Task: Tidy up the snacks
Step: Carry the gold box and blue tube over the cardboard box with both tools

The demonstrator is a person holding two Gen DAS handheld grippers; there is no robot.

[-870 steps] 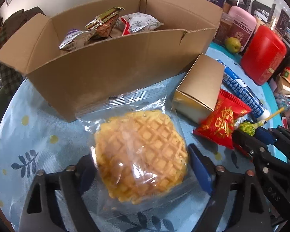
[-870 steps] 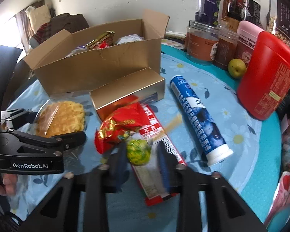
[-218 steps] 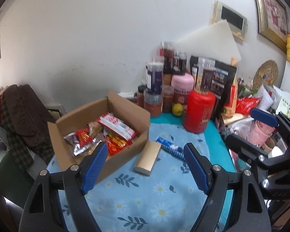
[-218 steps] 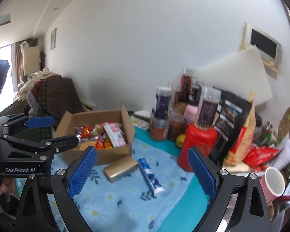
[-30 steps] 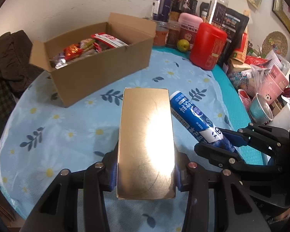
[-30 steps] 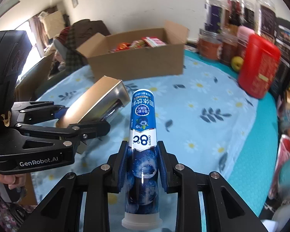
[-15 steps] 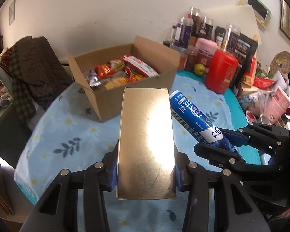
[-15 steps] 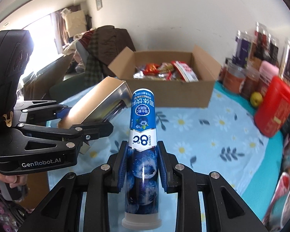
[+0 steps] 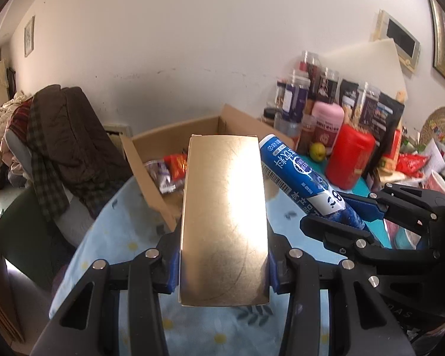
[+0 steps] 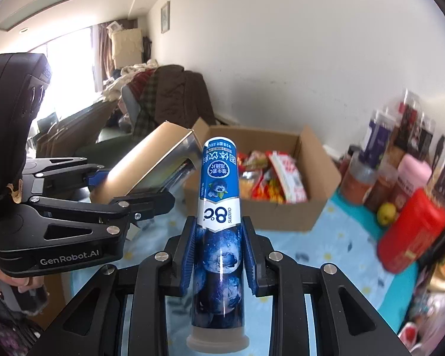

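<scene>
Above table: I have both loads lifted higher than a second ago
Left gripper [image 9: 224, 262]: clamped on flat gold cardboard box [image 9: 224, 219]
Right gripper [image 10: 219, 262]: clamped on blue blueberry-print tube [image 10: 219, 237]
Meaning: open brown cardboard carton [image 10: 281, 216] lies ahead; 2 drops remain

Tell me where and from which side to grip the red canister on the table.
Grip the red canister across its mid-body, coming in level from the open table side. It stands upright and looks round, so its sides should suit the pads. Jars crowd behind it and a yellow fruit sits close beside it. Both grippers are full now: the left gripper with the gold box, the right gripper with the blue tube.
</scene>
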